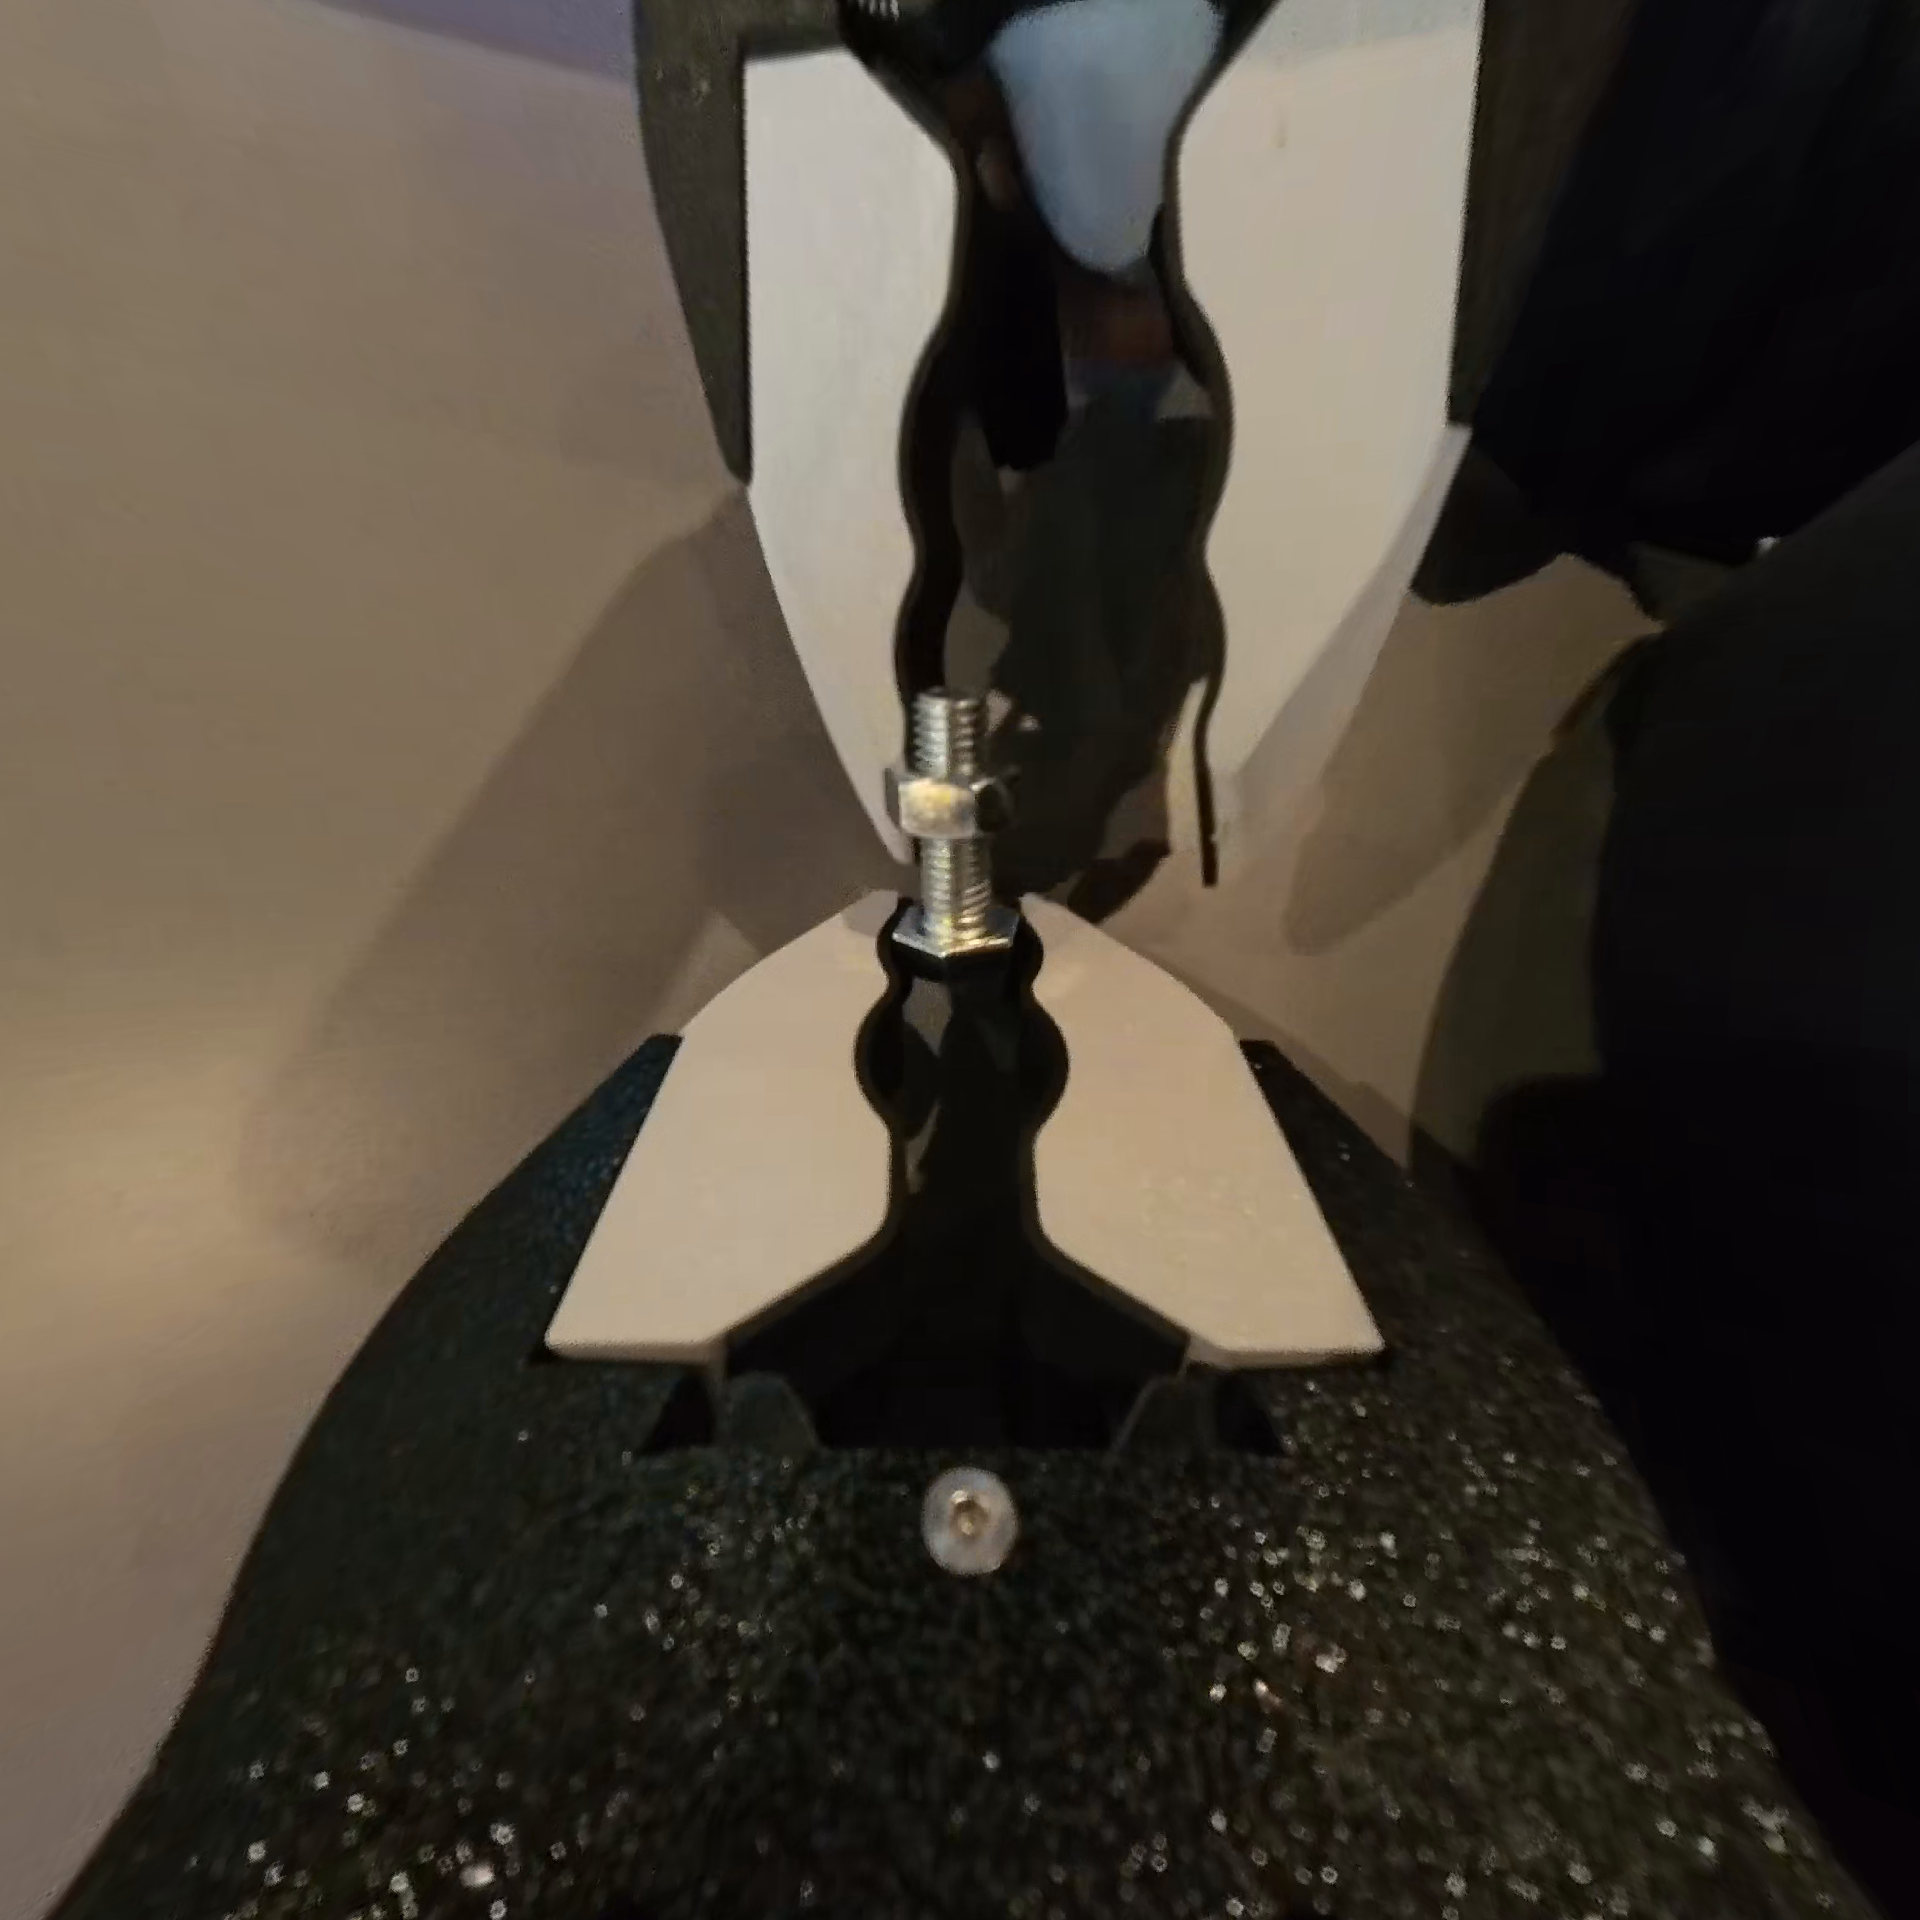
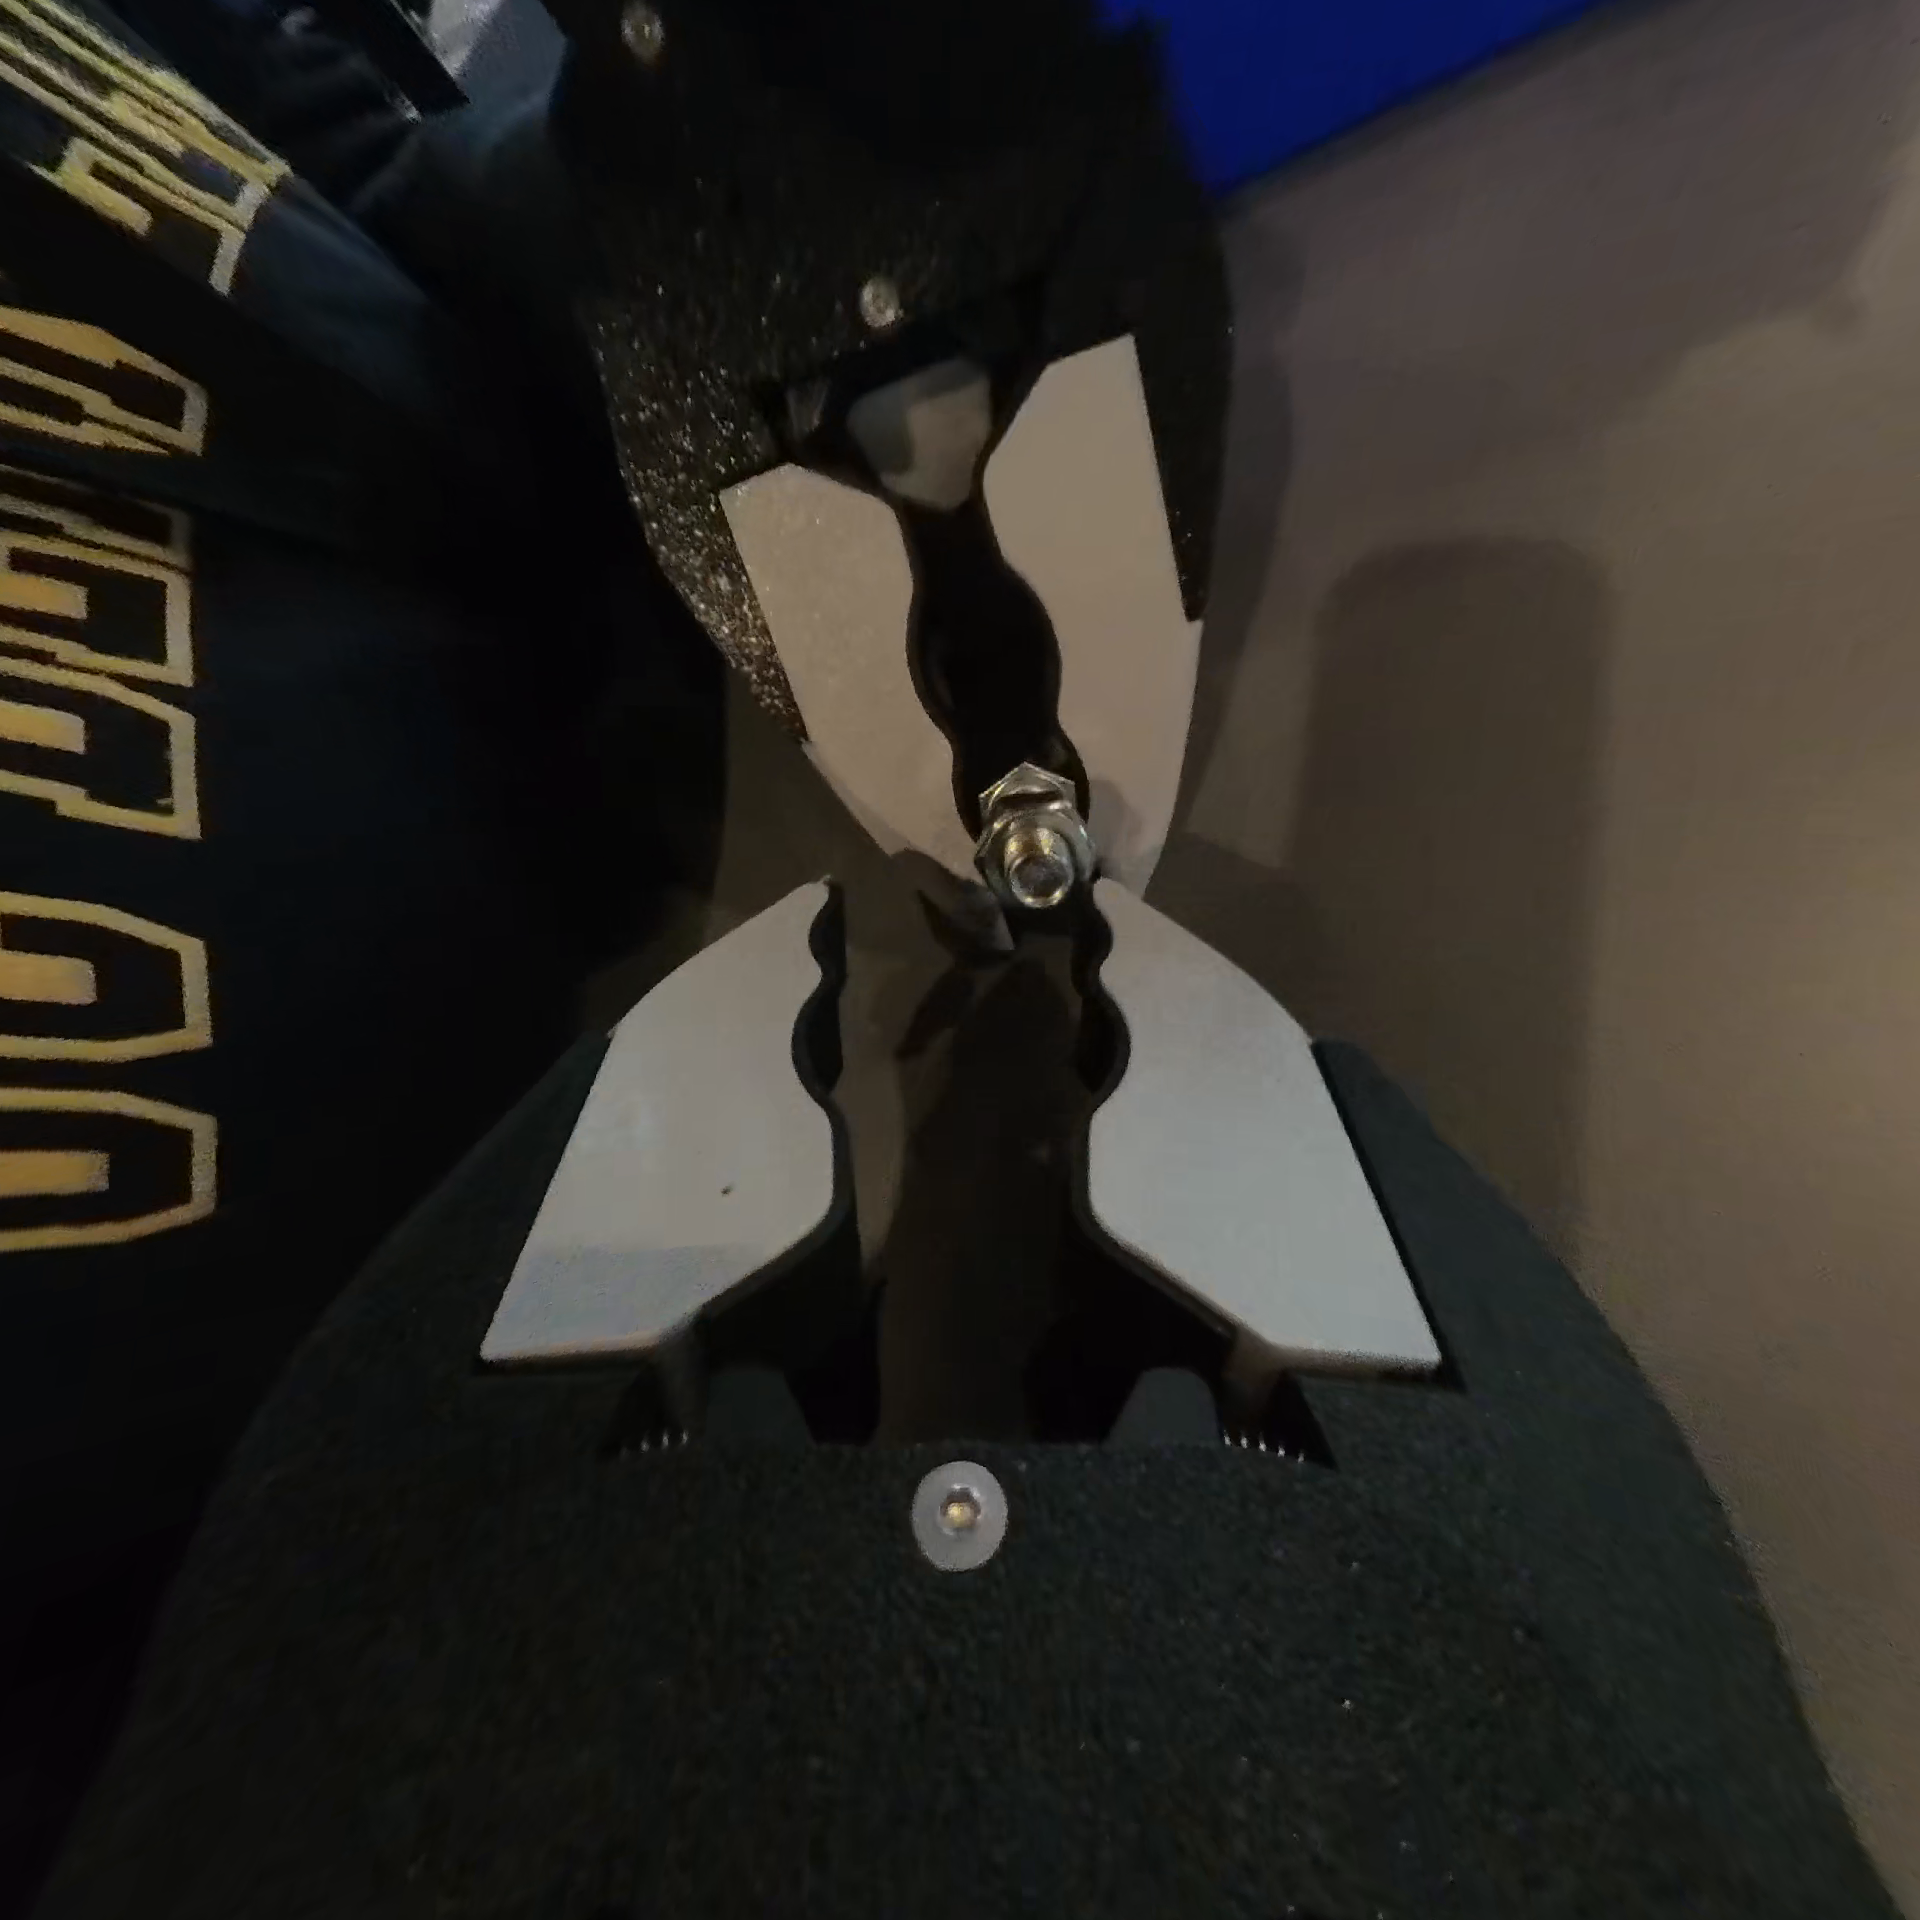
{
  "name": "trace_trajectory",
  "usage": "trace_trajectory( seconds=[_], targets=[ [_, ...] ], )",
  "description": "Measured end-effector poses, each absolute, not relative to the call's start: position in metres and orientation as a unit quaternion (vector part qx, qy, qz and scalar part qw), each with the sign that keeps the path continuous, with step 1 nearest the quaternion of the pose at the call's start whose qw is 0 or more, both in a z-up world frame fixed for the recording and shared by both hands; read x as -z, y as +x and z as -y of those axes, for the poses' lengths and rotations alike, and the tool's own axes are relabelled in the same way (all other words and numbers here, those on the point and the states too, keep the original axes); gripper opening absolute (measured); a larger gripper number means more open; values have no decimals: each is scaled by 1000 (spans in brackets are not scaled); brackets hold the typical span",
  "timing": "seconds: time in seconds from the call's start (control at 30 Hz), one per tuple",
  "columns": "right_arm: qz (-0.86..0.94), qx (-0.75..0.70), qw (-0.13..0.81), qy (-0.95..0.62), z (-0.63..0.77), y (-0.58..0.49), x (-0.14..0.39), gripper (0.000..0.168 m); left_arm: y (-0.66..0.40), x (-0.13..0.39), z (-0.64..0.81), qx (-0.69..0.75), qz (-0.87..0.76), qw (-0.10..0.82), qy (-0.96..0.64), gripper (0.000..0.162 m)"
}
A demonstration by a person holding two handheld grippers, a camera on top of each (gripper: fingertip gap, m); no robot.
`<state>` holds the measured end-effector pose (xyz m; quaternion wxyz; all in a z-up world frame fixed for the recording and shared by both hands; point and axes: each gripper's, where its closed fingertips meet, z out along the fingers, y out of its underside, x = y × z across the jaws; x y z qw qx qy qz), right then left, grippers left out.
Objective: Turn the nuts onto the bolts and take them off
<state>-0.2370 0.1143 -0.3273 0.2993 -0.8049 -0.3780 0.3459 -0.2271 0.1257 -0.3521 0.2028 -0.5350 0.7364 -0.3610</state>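
A silver bolt (image 1: 943,878) is clamped by its hex head between the white fingers of my left gripper (image 1: 961,935), which is shut on it. A silver nut (image 1: 940,808) sits about halfway up the thread. My right gripper (image 1: 1049,847) comes in from the opposite side, jaws apart, with one fingertip (image 1: 883,748) right beside the nut. In the right wrist view I look at the bolt's end (image 2: 1039,881) with the nut (image 2: 997,847) around it. It lies close to the right-hand finger of my open right gripper (image 2: 966,899). The left gripper (image 2: 1023,821) holds the head behind it.
A plain beige tabletop (image 1: 312,727) lies under both grippers. A person's dark garment with yellow lettering (image 2: 104,831) fills the left of the right wrist view. A blue object (image 2: 1351,83) is at the far edge. A light blue gloved fingertip (image 1: 1091,156) shows behind the right gripper.
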Motion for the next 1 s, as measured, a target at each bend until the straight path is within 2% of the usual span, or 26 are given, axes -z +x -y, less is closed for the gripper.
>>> trace_trajectory(
  seconds=[0.03, 0.33, 0.47, 0.53, 0.6, 0.7, 0.83, 1.0],
  targets=[
    [379, -343, 299, -805, -115, -237, 328, 42, -227, 352, -126, 362, -736, 201, -535, 16],
    [392, -324, 339, -791, -122, -245, 318, 48, -228, 352, -124, 368, -736, 192, -535, 16],
    [418, -308, 369, -771, -122, -253, 310, 57, -228, 352, -124, 365, -738, 194, -533, 16],
    [443, -321, 382, -745, -115, -260, 301, 50, -228, 352, -124, 365, -738, 195, -533, 16],
    [437, -290, 396, -754, -120, -252, 299, 50, -228, 352, -124, 365, -738, 195, -533, 16],
    [404, -264, 368, -795, -125, -231, 310, 46, -228, 352, -124, 364, -739, 196, -532, 16],
    [392, -302, 315, -810, -115, -231, 320, 38, -228, 352, -124, 363, -740, 198, -530, 16],
    [409, -295, 338, -795, -118, -241, 314, 49, -227, 352, -123, 360, -744, 200, -526, 16]
  ],
)
